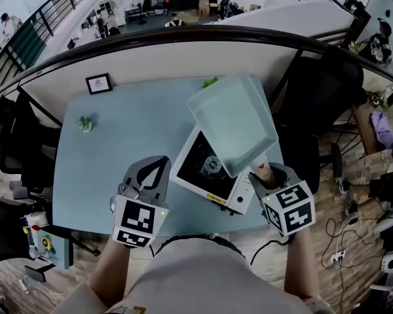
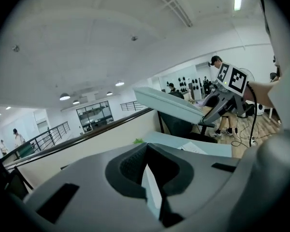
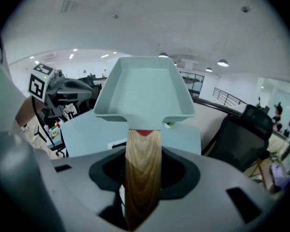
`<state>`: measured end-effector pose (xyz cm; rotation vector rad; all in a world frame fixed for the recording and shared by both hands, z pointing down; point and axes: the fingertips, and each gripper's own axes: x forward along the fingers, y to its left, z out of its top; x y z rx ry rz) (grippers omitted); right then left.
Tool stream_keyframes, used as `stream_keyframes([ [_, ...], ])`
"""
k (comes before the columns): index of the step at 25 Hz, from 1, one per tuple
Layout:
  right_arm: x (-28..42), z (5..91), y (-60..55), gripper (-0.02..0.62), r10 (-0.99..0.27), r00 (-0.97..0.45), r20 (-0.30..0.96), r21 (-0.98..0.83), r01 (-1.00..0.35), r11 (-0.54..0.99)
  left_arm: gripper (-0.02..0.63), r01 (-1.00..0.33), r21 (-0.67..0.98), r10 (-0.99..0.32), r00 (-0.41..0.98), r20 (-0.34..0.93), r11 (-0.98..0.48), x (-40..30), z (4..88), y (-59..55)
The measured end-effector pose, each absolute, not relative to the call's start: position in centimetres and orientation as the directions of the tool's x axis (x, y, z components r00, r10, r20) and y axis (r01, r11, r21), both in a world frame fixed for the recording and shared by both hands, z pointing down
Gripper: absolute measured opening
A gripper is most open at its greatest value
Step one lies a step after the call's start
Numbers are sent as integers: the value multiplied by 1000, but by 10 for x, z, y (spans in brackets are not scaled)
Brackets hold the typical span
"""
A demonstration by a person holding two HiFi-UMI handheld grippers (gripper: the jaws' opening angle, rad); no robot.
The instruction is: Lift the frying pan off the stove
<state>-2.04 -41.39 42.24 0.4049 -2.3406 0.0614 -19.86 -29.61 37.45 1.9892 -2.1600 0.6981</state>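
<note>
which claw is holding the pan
The right claw, clamped on the frying pan's wooden handle; the left claw is shut and empty.

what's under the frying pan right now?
The frying pan is held clear above the stove, whose black glass top shows beneath it, on the table. The pan covers the stove's far right corner and some table behind; what lies there cannot be seen.

One worktop (image 1: 131, 129), seven things counted by kind.

One stove (image 1: 203, 169). One frying pan (image 1: 232, 123) above the stove. One picture frame (image 1: 99, 83) well left of the stove. Two small green items: the near green item (image 1: 85, 123) left of the stove, the far green item (image 1: 210, 82) behind it. Two hand-held grippers: the left hand-held gripper (image 1: 158, 167) and the right hand-held gripper (image 1: 266, 173), either side of the stove.
</note>
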Motion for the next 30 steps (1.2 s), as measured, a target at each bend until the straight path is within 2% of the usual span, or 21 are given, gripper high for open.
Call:
stream_keyframes([
  [5,-26,378,-407,167,-305,-752,585,28,-357,934,3,-961,-277,-938,-119,327,25,-199,340,-293],
  [12,-22,338,-405,167,-366,-795,483,43,-396,917,3,-952,-301,-968,-116,220,46,-201,296,-293],
  [30,-15,340,-402,167,-364,-777,515,82,-377,922,3,-954,-298,-969,-113,217,45,-202,294,-297],
])
